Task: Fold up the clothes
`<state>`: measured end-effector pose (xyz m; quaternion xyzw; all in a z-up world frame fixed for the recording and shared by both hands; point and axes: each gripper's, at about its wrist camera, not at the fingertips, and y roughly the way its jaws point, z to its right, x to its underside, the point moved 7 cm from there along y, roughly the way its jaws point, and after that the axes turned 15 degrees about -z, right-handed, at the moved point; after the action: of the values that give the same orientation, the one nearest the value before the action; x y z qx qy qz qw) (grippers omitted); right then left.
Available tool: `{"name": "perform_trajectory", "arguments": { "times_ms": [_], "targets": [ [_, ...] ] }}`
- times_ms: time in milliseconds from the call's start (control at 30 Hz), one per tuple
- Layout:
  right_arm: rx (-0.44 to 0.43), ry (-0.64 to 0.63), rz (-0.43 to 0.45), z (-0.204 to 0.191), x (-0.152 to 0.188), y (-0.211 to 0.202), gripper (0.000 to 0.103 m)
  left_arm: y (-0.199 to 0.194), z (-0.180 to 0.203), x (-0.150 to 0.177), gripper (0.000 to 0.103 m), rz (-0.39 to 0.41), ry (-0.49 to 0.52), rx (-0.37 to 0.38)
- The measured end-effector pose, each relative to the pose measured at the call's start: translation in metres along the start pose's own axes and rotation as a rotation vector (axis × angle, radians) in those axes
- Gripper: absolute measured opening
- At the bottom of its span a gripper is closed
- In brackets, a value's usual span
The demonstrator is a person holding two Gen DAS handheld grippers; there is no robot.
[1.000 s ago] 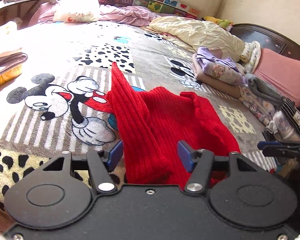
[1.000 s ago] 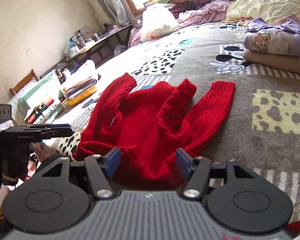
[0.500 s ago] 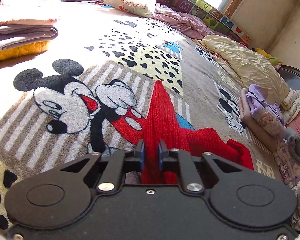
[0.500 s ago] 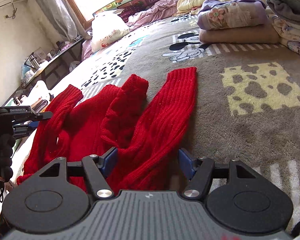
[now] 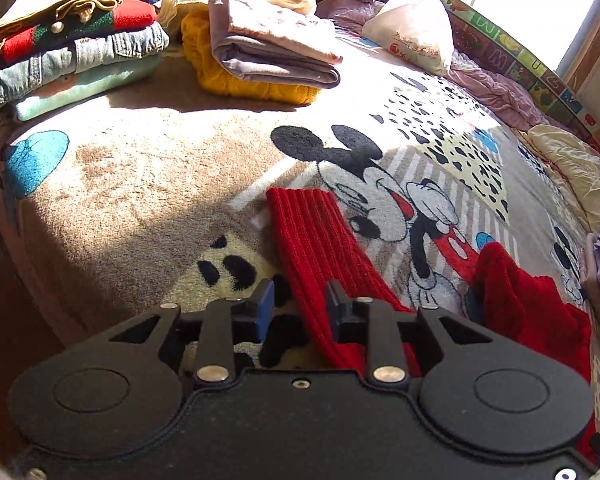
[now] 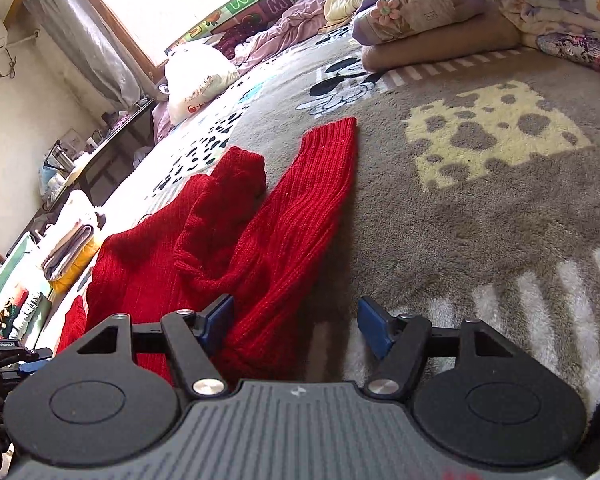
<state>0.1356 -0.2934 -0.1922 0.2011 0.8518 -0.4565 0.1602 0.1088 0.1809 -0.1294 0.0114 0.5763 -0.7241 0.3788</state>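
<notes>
Currently, progress: we see red sweater (image 5: 316,240) unfolded, sleeves spread.
Left gripper (image 5: 298,312): opening; sleeve between, unpinched.
Right gripper (image 6: 296,328): open astride sleeve.

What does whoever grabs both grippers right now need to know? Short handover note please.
Left gripper: jaws opening, one red sweater sleeve between them, not pinched.
Right gripper: open, low over the other sleeve, which lies partly between its fingers, not gripped.
Sweater: rumpled on the cartoon blanket, sleeves stretched outward, body bunched.
Done: folded stacks sit at the bed's far edge.
Left: flatten the body, fold both sleeves in, fold up, and probably add it to a stack.
</notes>
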Motion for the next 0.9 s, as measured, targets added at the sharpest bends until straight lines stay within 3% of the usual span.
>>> {"name": "perform_trajectory", "arguments": {
  "times_ms": [100,200,333,600,833,900],
  "targets": [
    [-0.009,-0.018,0.020,-0.008,-0.014,-0.006,0.068,0.007,0.041,-0.011,0.047,-0.022,0.069,0.131],
    [-0.027,-0.036,0.022,-0.020,-0.035,-0.006,0.068,0.022,0.080,-0.020,0.047,-0.069,0.103,0.258],
    [-0.051,-0.056,0.018,-0.038,-0.070,0.003,0.070,0.041,0.115,-0.034,0.049,-0.113,0.113,0.348],
    [-0.016,-0.125,-0.037,-0.066,-0.131,0.052,0.072,0.096,0.129,-0.058,0.053,-0.234,0.050,0.379],
    [-0.041,-0.026,-0.161,-0.051,-0.147,0.108,0.071,0.140,0.125,-0.056,0.051,-0.375,-0.018,0.454],
    [-0.088,0.007,-0.173,-0.045,-0.146,0.116,0.049,0.143,0.128,-0.053,0.032,-0.372,0.001,0.473]
  ]
}}
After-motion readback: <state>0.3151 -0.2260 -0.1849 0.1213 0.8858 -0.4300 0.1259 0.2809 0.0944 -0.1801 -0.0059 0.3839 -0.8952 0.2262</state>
